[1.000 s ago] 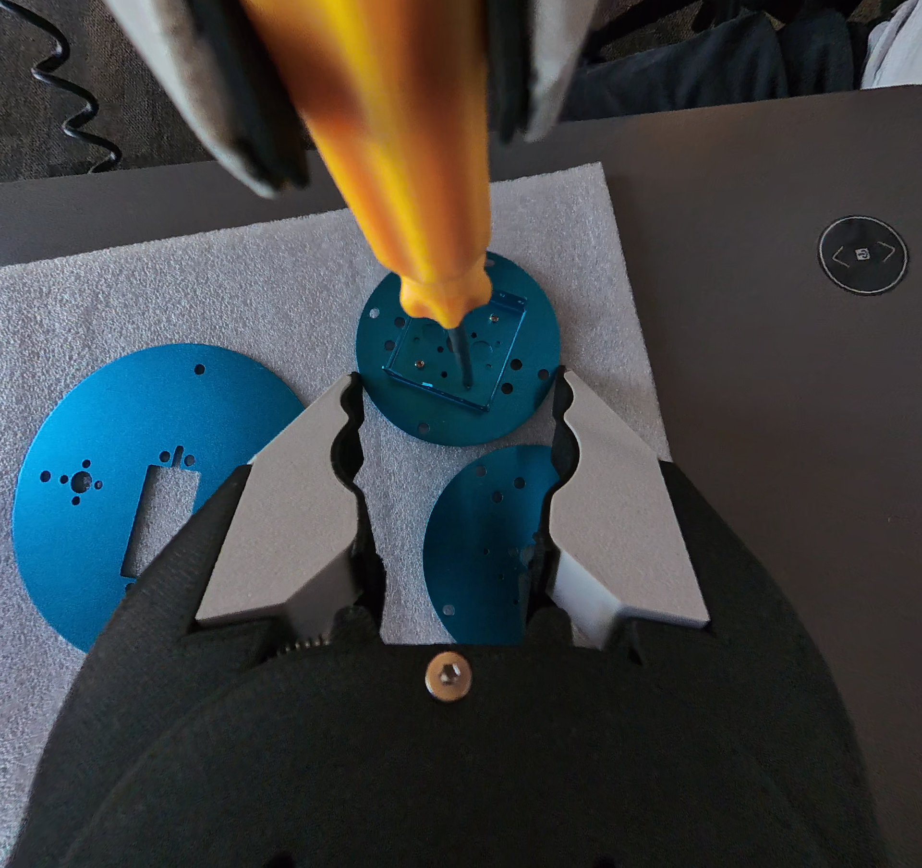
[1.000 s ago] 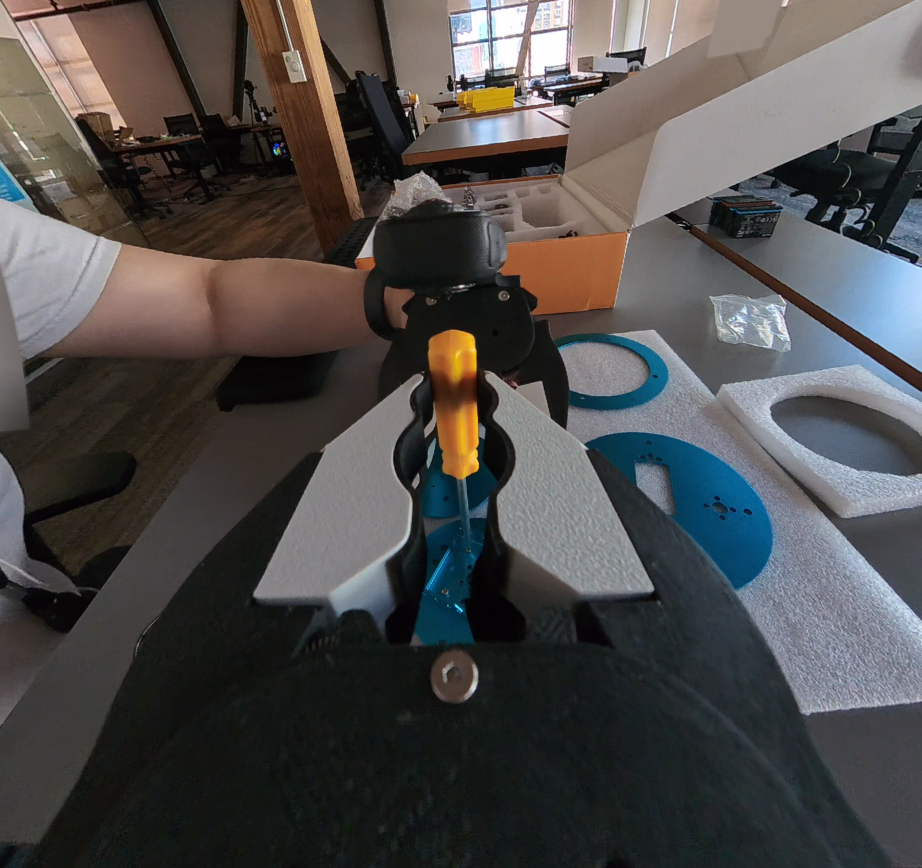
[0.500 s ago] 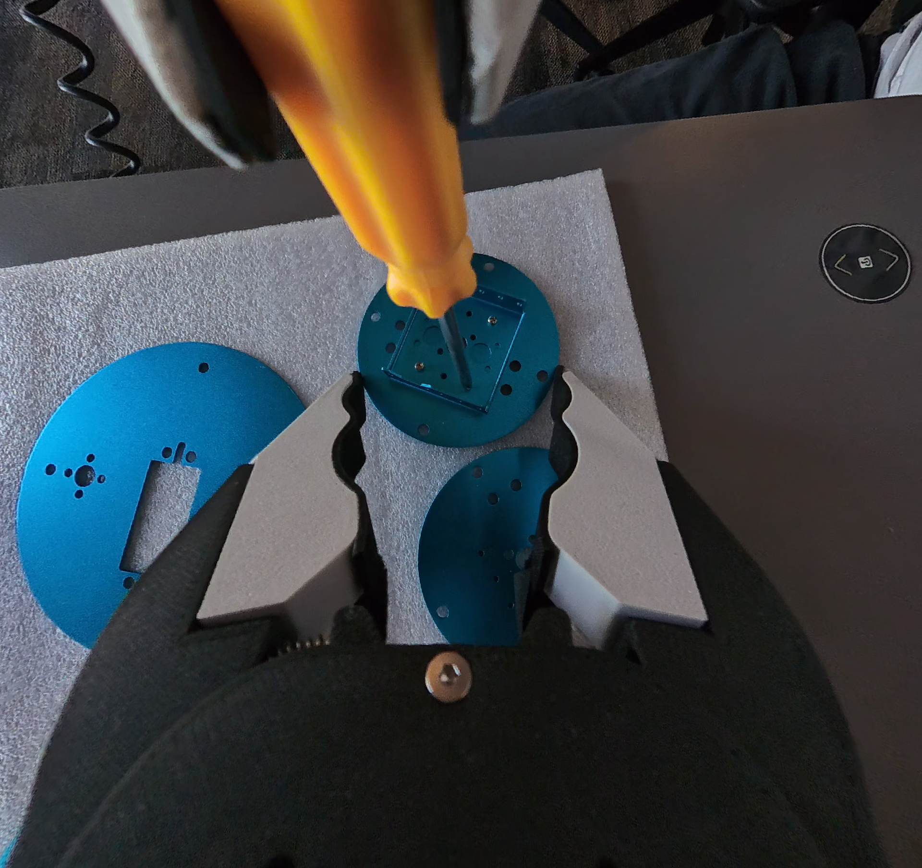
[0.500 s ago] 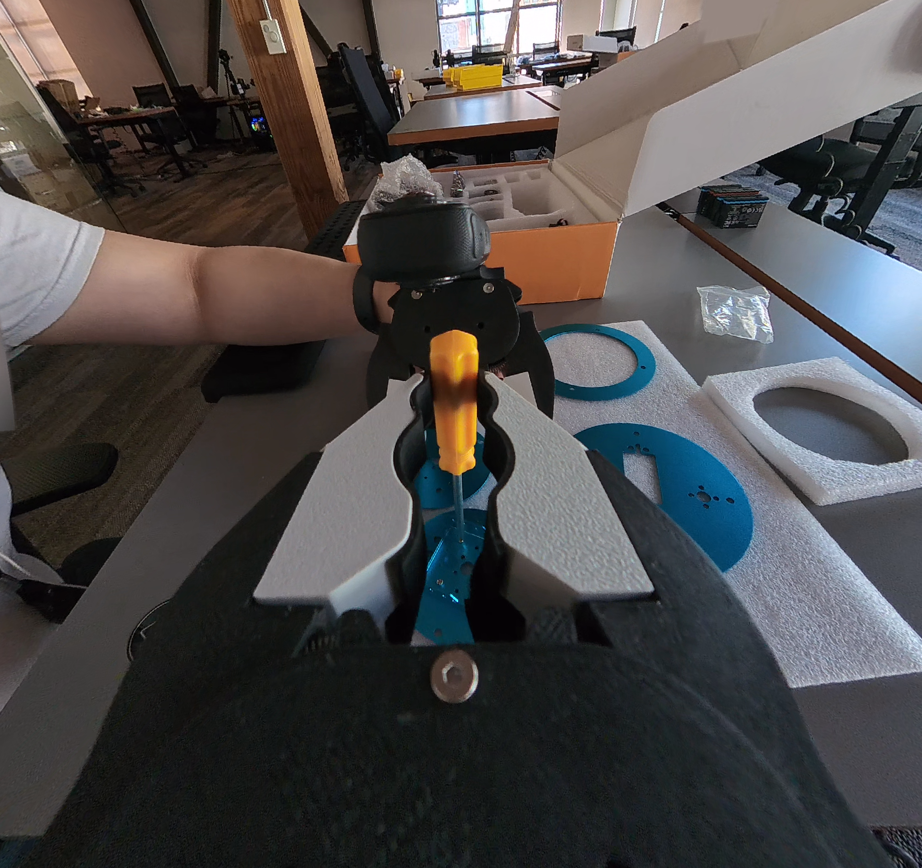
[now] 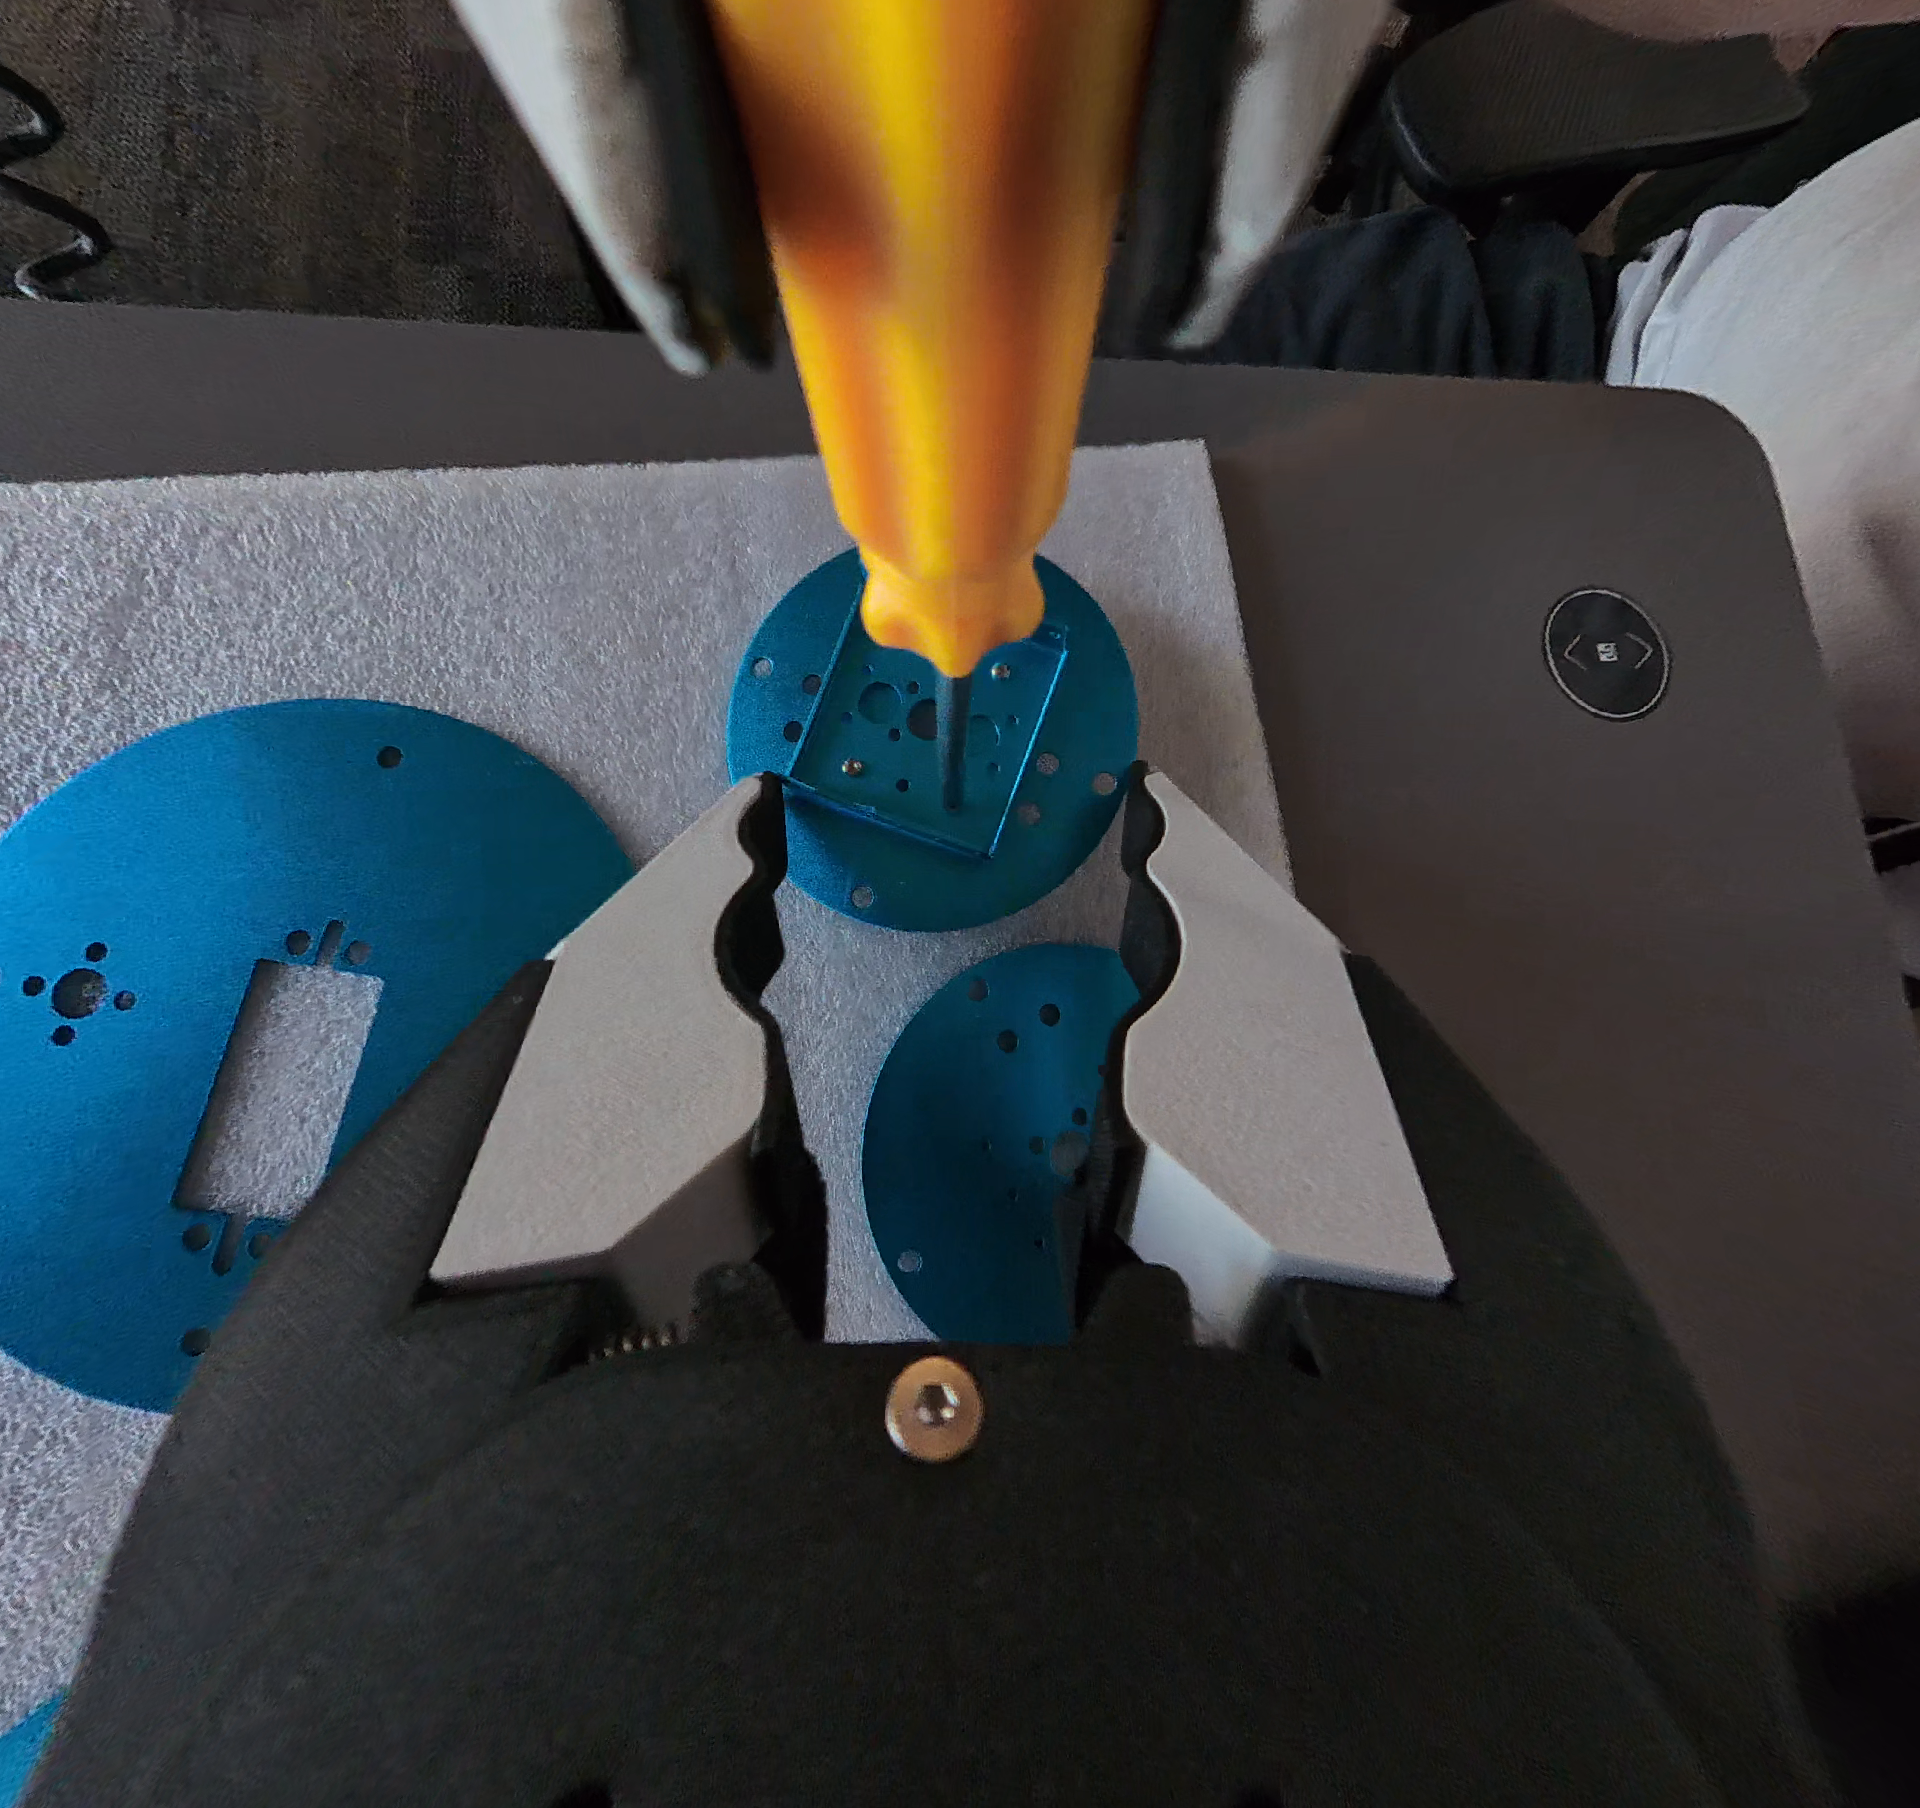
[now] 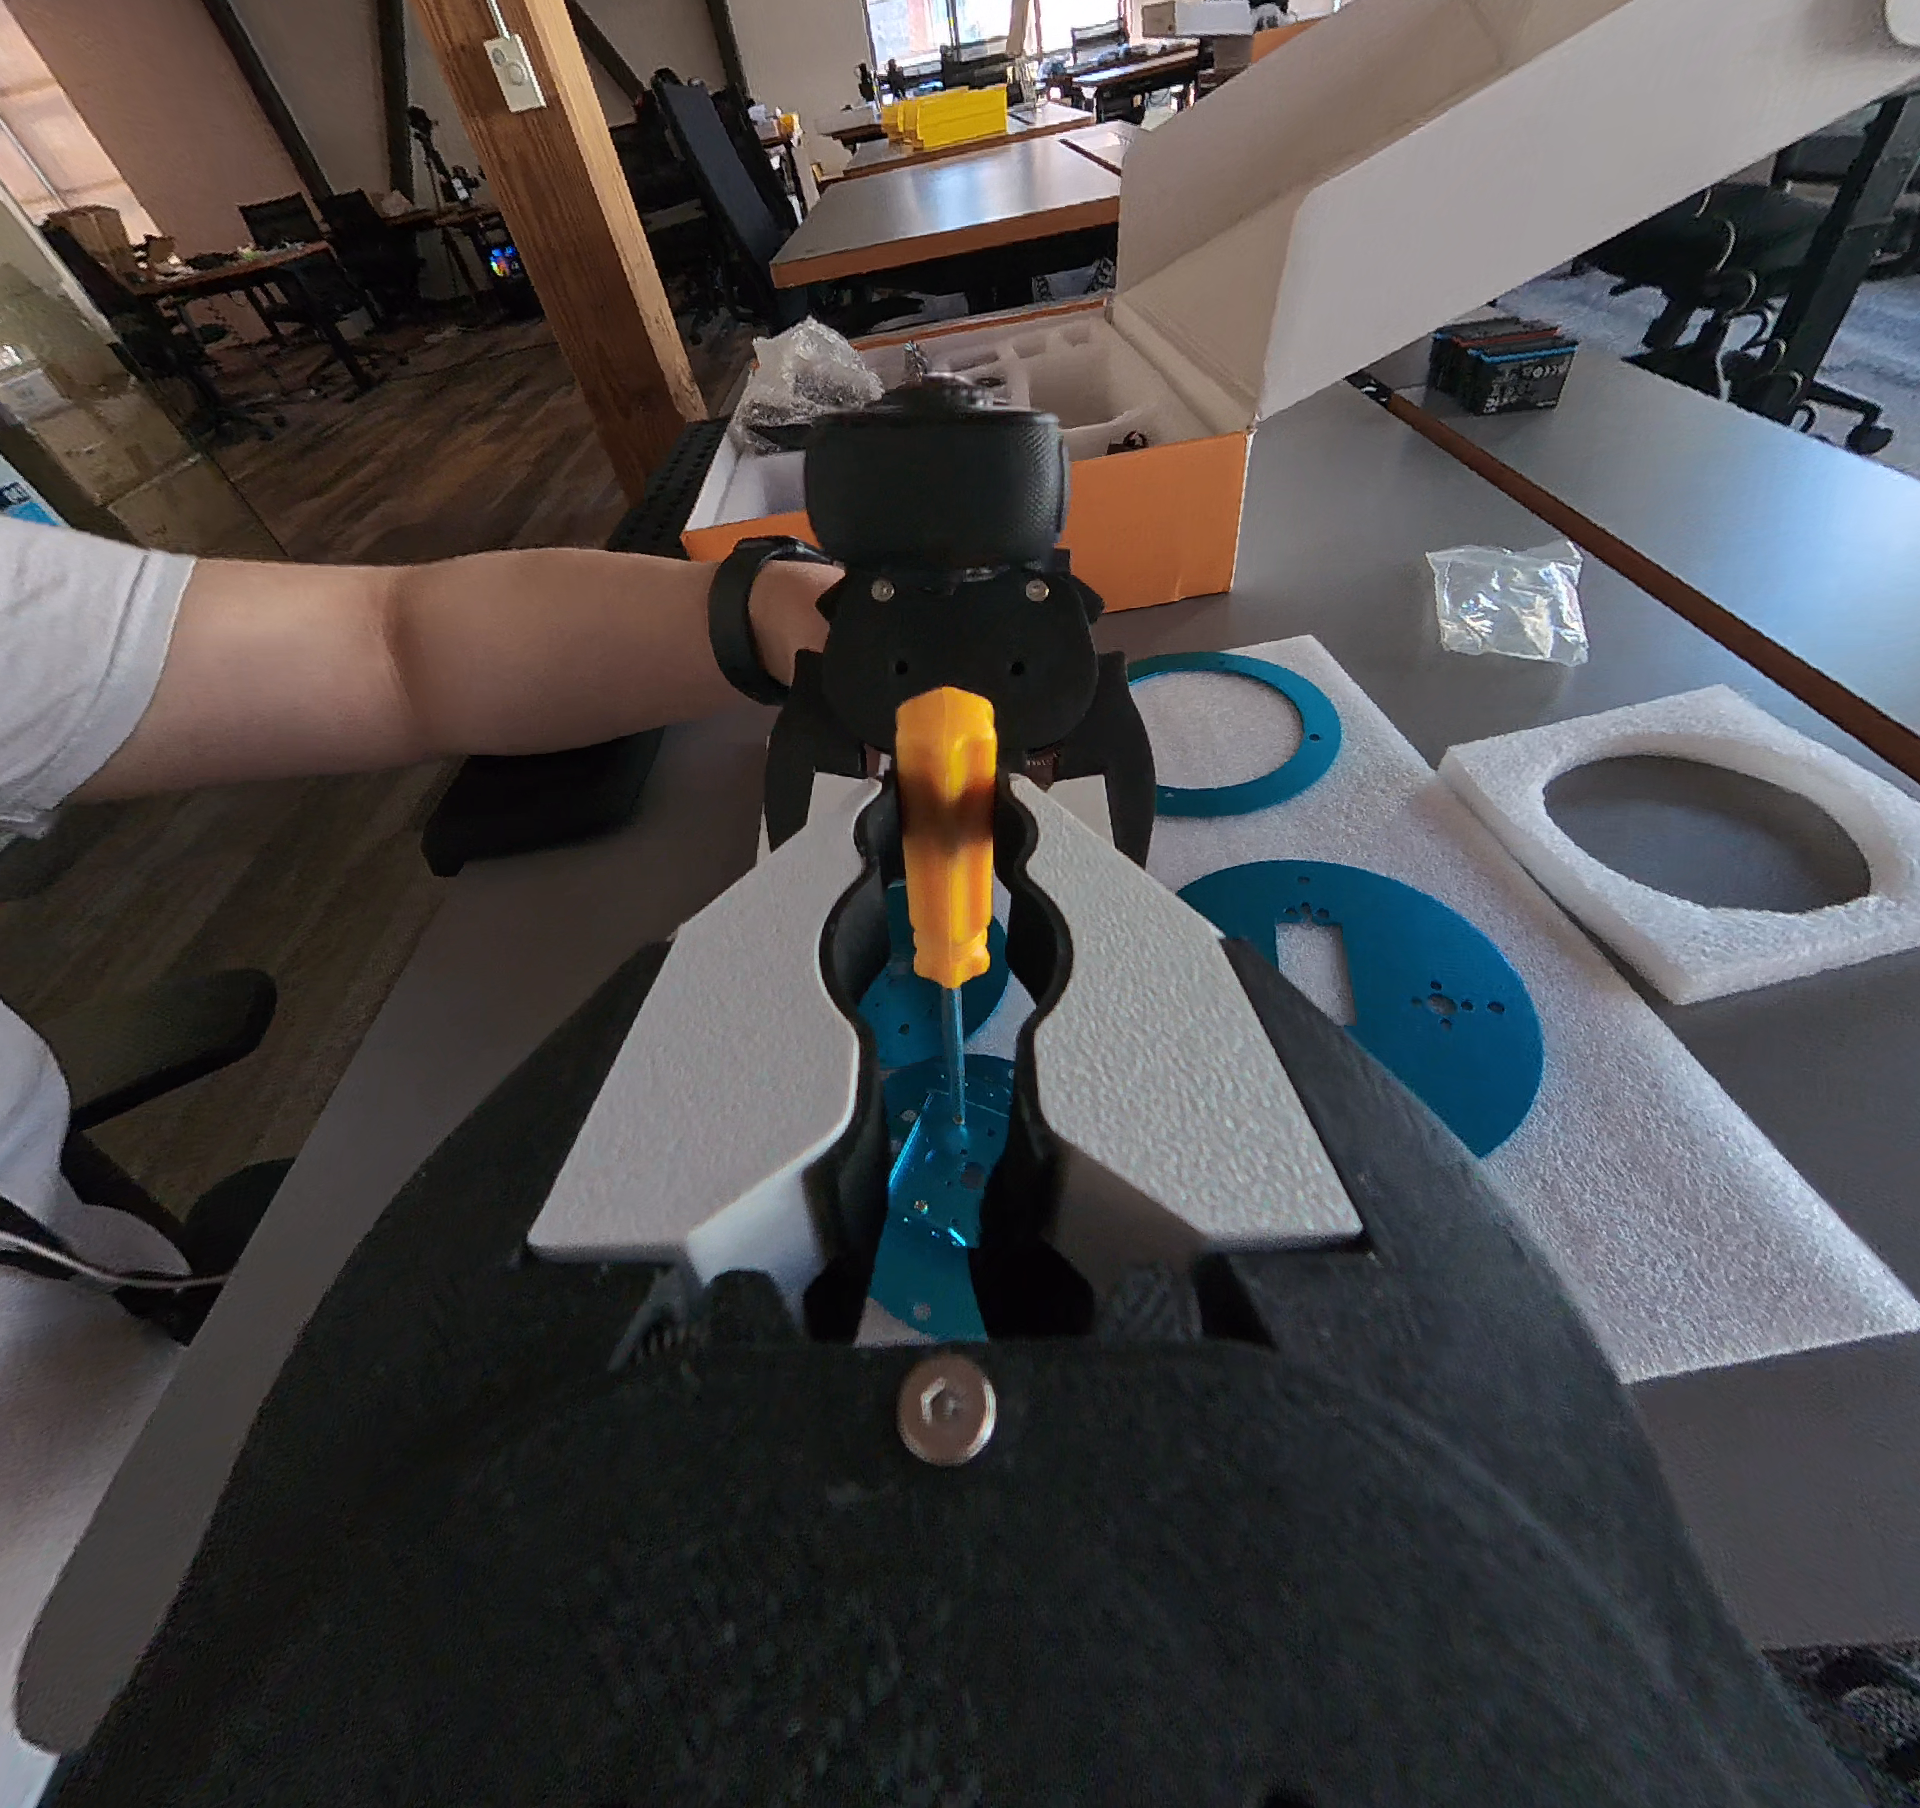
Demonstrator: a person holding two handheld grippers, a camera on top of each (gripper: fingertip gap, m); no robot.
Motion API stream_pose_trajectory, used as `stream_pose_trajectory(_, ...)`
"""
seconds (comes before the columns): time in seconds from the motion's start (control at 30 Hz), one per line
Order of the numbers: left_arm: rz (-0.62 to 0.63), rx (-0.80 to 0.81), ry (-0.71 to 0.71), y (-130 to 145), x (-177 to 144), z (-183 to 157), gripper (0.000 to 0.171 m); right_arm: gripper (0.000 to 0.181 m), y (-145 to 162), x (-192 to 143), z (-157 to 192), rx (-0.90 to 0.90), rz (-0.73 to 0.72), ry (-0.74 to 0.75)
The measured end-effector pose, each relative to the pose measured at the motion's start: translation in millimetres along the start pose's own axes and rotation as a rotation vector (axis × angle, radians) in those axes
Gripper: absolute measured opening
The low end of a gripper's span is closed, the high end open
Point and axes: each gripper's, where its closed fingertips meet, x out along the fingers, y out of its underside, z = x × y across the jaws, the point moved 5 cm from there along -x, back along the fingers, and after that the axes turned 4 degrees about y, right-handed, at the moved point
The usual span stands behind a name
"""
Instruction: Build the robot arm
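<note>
My right gripper (image 6: 948, 802) is shut on a yellow-handled screwdriver (image 6: 951, 865). It holds the blade tip down on a square blue bracket that sits on a small blue disc (image 5: 935, 854), also seen in the right wrist view (image 6: 935, 1270). In the left wrist view the screwdriver (image 5: 935, 304) comes down from the top between the right gripper's fingers (image 5: 561, 96). My left gripper (image 5: 951, 787) is open and empty. Its fingertips stand on either side of that disc's near edge, just above the foam. A second small blue disc (image 5: 977, 1135) lies between its fingers.
A white foam sheet (image 5: 416, 595) on the grey table carries a large blue disc with a rectangular cut-out (image 5: 260, 1031) and a blue ring (image 6: 1236, 730). A foam frame (image 6: 1704, 844), a plastic bag (image 6: 1512, 600) and an open orange box (image 6: 1143, 511) lie beyond. A person's arm (image 6: 416, 657) reaches in.
The screwdriver handle has swung from a lean to the left to nearly upright, with its tip still on the bracket. The left gripper has stayed open in place.
</note>
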Motion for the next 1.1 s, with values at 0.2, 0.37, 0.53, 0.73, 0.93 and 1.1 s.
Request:
stream_pose_trajectory(0.2,-0.001,-0.011,-0.006,2.4,-2.4,3.0,0.065,0.015,0.0,0.3,-7.0,0.069,0.023,0.017)
stream_pose_trajectory(0.37,0.017,0.054,-0.082,10.0,-3.5,2.4,0.075,0.015,7.4,-2.5,-8.5,0.050,0.058,0.052)
stream_pose_trajectory(0.53,0.017,0.089,-0.129,13.0,-2.5,1.7,0.091,0.015,9.3,-6.5,-6.9,0.042,0.029,0.052)
stream_pose_trajectory(0.73,0.030,0.130,-0.115,14.0,3.7,-1.9,0.084,0.015,8.2,-5.1,-2.5,0.017,0.032,0.052)
stream_pose_trajectory(0.93,-0.012,0.108,-0.101,15.9,2.7,-2.8,0.084,0.015,-10.0,-13.0,7.1,-0.011,-0.058,0.091)
stream_pose_trajectory(1.1,-0.067,0.093,-0.094,12.3,-2.7,-2.1,0.084,0.015,-20.7,-27.0,5.7,0.030,-0.205,0.284)
